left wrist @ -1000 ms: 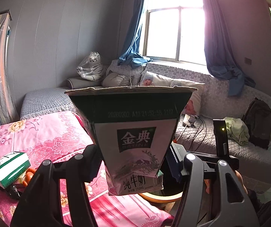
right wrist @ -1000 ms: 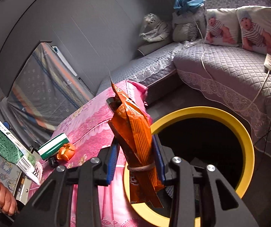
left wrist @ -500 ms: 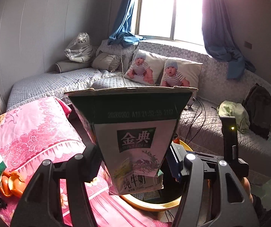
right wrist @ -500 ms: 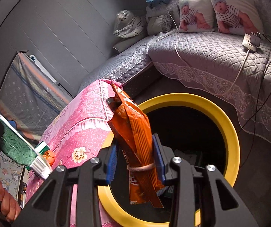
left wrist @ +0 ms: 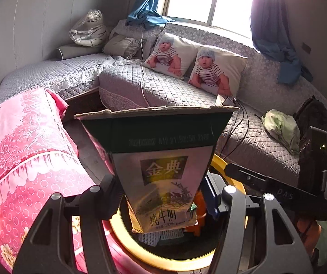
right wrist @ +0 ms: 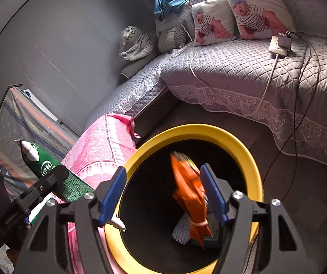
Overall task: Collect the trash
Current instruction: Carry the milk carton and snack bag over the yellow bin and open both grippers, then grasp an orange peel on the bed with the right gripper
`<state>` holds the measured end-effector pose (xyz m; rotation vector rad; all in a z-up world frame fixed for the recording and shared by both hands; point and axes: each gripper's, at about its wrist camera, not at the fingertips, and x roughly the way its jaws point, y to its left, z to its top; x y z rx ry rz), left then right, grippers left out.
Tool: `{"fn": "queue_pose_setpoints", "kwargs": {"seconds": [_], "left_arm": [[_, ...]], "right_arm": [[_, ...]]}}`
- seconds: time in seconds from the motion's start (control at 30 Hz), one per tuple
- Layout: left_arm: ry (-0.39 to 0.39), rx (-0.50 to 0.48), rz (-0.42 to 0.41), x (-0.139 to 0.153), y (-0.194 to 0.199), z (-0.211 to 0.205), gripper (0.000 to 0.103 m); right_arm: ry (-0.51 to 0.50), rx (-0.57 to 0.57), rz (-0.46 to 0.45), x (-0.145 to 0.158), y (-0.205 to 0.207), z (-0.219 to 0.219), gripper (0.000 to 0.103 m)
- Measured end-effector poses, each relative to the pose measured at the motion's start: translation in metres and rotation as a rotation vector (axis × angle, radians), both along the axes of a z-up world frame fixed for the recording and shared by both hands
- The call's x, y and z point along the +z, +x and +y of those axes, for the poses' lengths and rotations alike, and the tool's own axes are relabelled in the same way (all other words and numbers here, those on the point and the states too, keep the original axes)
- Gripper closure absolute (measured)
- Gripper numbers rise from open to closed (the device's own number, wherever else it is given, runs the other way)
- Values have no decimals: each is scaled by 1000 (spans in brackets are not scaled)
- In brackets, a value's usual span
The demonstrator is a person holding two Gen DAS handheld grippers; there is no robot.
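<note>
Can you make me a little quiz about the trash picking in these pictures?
1. True or false: the left claw is squeezing a milk carton.
2. What is the orange snack bag doing? A) lying on the sofa B) dropping from the opened right claw over the bin C) sitting on the pink cloth
3. Fill in: the rim of the trash bin is colored ____.

Key: 1 true. 2 B: the right claw's jaws have just been opening, and the bag looks blurred between them, no longer squeezed. 3 yellow.
</note>
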<state>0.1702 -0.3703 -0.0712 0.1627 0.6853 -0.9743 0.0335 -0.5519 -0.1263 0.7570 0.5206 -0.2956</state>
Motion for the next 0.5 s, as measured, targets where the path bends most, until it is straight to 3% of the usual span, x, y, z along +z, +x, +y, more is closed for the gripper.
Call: {"fn": "queue_pose_setpoints", "kwargs": {"seconds": [0.07,0.23,0.37,0.5], "left_arm": [[-5,-6,-4,-1,-2,-2,46],[-45,26,-15,0,-4,8,11],[-92,97,-68,10,-5,27,8],[-191,227,-98,32,1,70,8]], "right_arm": [[0,-18,-13,4,-7,-4,37],[2,-40,-37,10,-21,-10,32],[4,-54,-47,15,-27,-10,30],[-41,3,-44,24,-18,6,30]]}}
